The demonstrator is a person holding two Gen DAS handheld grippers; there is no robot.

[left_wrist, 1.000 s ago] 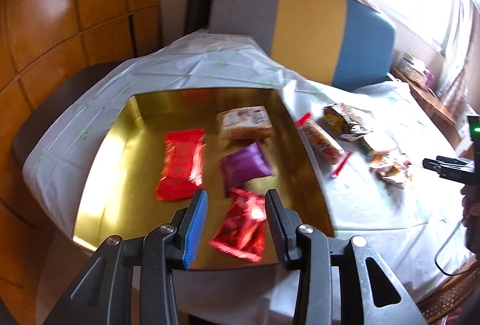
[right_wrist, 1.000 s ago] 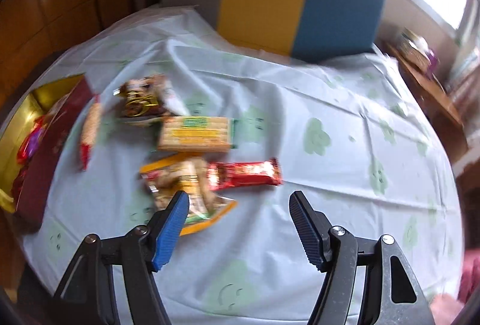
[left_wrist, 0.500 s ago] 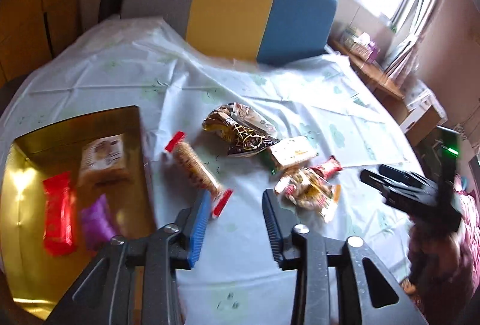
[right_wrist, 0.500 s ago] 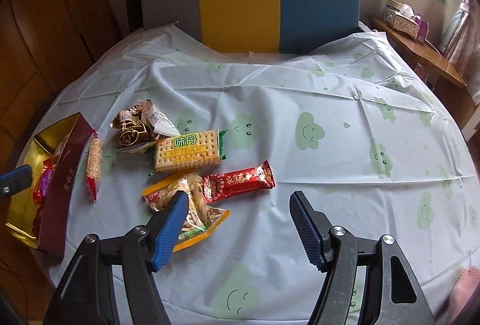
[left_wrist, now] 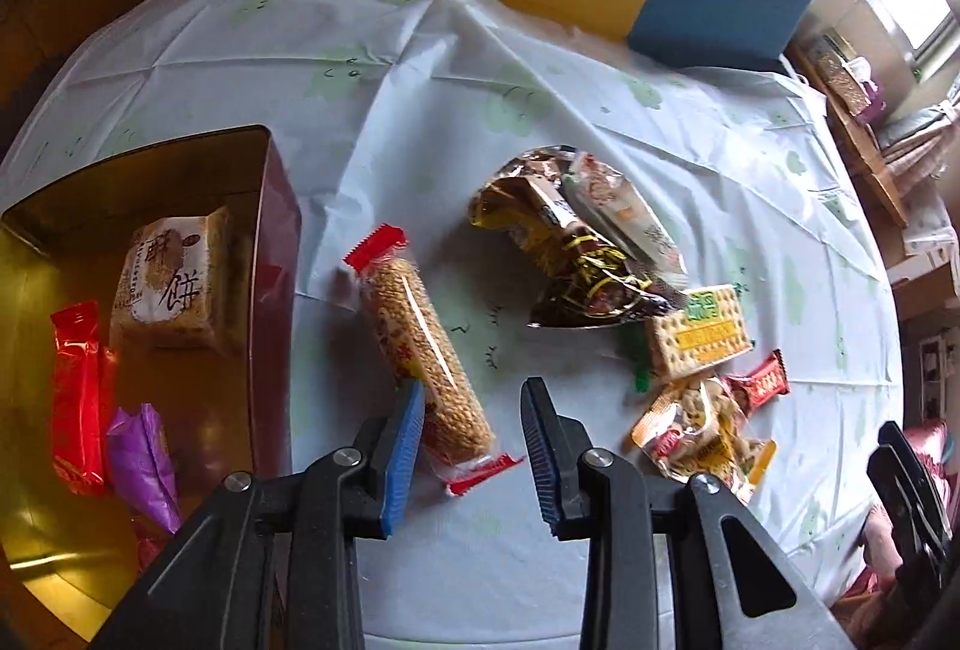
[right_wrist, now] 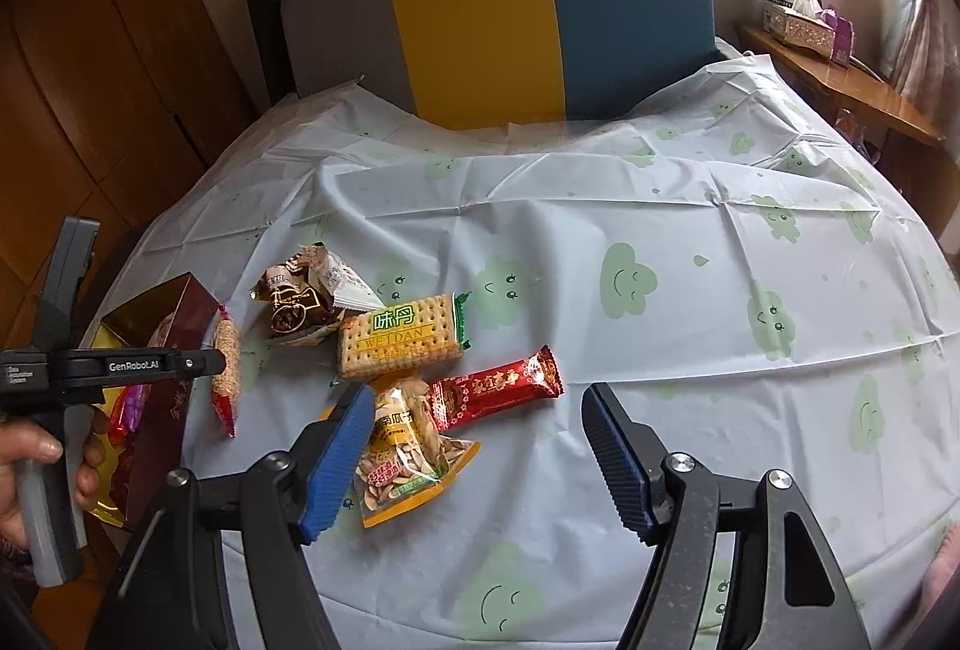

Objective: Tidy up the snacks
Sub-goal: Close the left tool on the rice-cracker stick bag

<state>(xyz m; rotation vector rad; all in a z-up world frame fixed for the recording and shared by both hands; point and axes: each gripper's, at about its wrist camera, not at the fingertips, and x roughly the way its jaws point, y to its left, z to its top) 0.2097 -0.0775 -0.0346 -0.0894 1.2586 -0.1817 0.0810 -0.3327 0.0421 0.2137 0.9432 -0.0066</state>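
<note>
I held the left gripper (left_wrist: pixel 468 440) over the sesame stick (left_wrist: pixel 426 344), its jaws just opening slightly and straddling the near end without pinching. The stick lay on the surface (left_wrist: pixel 420 110) just right of the gold tin (left_wrist: pixel 264 206). The right gripper (right_wrist: pixel 474 452) hovered with jaws spread over the seed packet (right_wrist: pixel 408 446).

My left wrist view looks steeply down, close over the tabletop (left_wrist: pixel 540 68); my right looks from farther back towards the chair (right_wrist: pixel 540 8). Both share the snack pile (left_wrist: pixel 630 290).
</note>
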